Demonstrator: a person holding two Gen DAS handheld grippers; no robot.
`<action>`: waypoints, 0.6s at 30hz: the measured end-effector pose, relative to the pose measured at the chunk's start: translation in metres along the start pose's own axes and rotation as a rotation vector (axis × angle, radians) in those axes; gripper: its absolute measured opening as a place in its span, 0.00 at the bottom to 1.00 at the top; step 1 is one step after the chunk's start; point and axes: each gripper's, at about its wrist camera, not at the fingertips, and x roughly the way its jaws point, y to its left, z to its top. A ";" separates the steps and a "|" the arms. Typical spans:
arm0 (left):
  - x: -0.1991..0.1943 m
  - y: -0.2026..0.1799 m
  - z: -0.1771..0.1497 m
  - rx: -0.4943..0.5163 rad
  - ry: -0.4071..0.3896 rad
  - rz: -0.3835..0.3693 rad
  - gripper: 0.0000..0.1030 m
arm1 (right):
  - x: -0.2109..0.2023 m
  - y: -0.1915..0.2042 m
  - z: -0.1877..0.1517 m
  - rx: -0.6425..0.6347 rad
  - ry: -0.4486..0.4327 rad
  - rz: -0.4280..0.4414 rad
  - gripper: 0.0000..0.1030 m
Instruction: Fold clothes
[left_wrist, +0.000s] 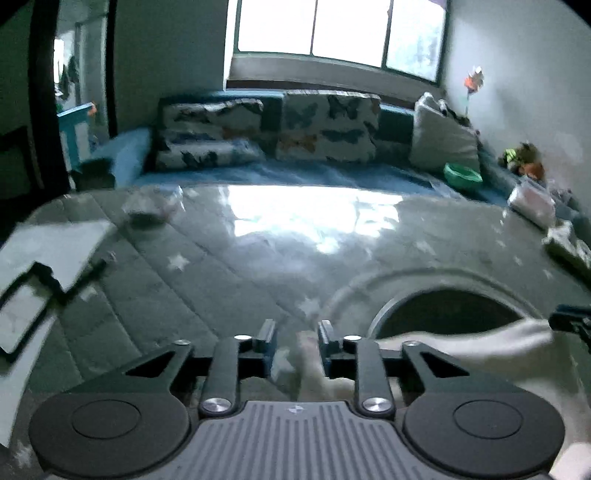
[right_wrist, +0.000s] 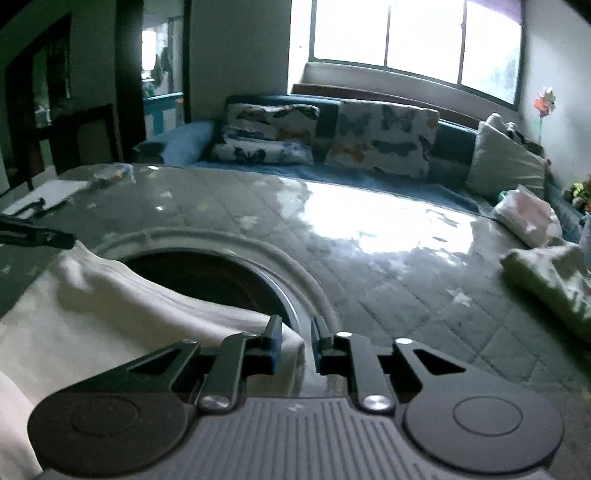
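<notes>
A white cloth (right_wrist: 110, 314) is stretched over the near part of the table (right_wrist: 406, 280), partly covering a dark round opening (right_wrist: 207, 273). In the left wrist view the white cloth (left_wrist: 461, 354) runs from my left gripper (left_wrist: 296, 332) off to the right. A bunched strip of it sits between the narrowly spaced jaws, which are shut on it. My right gripper (right_wrist: 297, 332) pinches the cloth's other corner. Each gripper shows in the other's view: the right gripper (left_wrist: 570, 321) at the right edge, the left gripper (right_wrist: 40, 236) at the left edge, both at raised cloth corners.
The table has a glossy quilted grey cover with stars. Papers and a dark-framed tablet (left_wrist: 26, 314) lie at its left. A folded pale garment (right_wrist: 554, 273) and a plastic bag (right_wrist: 528, 218) lie at its right. Behind stands a blue sofa (left_wrist: 332, 173) with butterfly cushions.
</notes>
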 end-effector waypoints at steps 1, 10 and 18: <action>-0.002 -0.001 0.000 0.000 -0.003 -0.016 0.28 | -0.001 0.001 0.001 0.001 0.000 0.023 0.15; 0.013 -0.020 -0.015 0.080 0.084 -0.063 0.26 | 0.017 0.006 -0.003 0.022 0.068 0.089 0.15; 0.016 -0.025 -0.015 0.093 0.080 -0.030 0.28 | 0.011 0.001 0.003 0.059 0.042 0.099 0.14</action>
